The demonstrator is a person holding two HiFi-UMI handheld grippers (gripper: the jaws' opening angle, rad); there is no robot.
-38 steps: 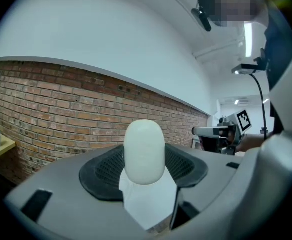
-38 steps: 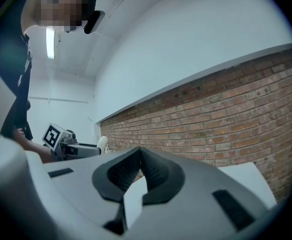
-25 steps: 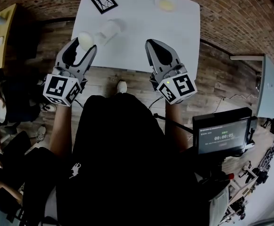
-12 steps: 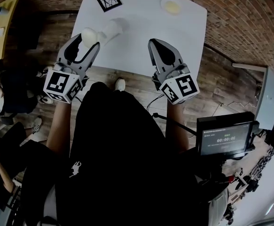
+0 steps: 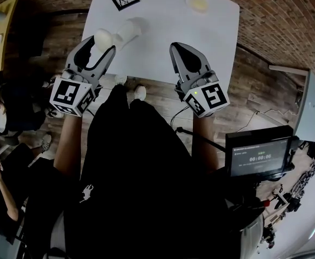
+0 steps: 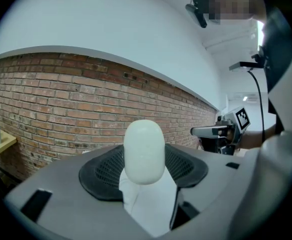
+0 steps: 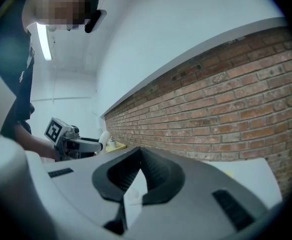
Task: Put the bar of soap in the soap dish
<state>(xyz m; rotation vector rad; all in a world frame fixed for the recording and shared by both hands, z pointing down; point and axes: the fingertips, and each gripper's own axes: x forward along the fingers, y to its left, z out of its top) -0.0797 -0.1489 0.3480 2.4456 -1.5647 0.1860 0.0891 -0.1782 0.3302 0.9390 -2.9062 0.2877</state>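
Although our hands have barely shifted, our left gripper (image 5: 101, 43) still clamps the bar of soap (image 6: 143, 151) over the table's (image 5: 162, 26) near edge. Our right gripper (image 5: 180, 48) is closed and empty. The soap dish (image 5: 189, 0) sits well apart, so 1 carry remains.

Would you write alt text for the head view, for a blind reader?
The left gripper holds a bar of soap at the table's near left corner; the right gripper is shut, empty. The soap dish sits far right.
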